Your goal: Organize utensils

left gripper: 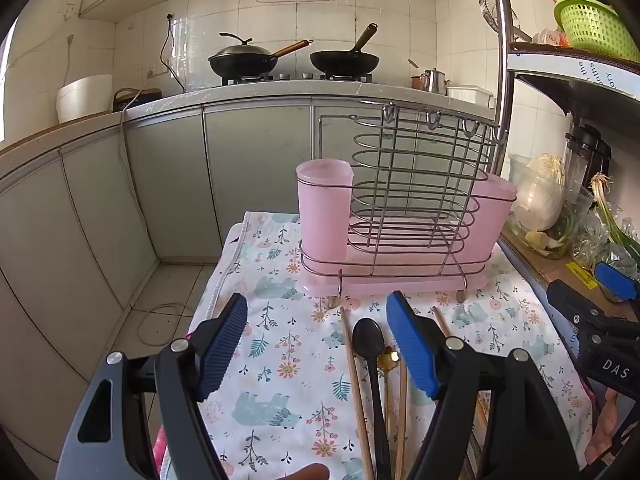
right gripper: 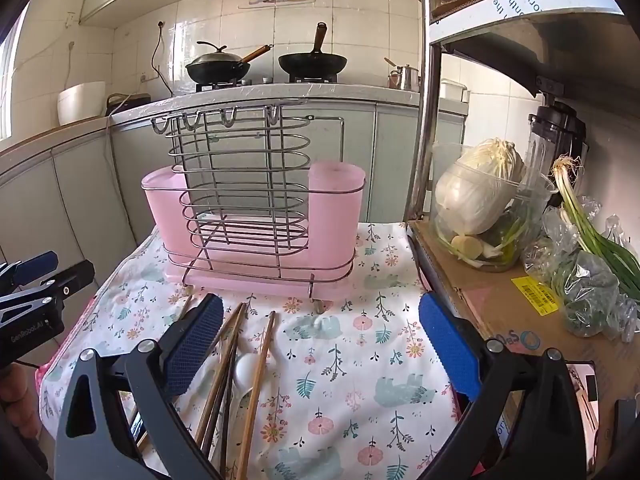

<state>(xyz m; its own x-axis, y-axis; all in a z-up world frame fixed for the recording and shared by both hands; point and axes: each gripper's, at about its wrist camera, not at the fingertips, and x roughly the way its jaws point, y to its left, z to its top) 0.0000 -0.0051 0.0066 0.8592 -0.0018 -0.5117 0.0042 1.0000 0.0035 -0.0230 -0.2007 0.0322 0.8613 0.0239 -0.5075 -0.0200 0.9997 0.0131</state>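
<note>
Lying between the wide, empty left gripper (left gripper: 320, 344) fingers, the black spoon (left gripper: 370, 344) touches neither pad.

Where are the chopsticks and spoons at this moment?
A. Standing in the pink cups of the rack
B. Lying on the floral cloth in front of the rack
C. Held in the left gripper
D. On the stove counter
B: the chopsticks, black spoon and white spoon lie flat on the floral cloth, in front of the rack.
</note>
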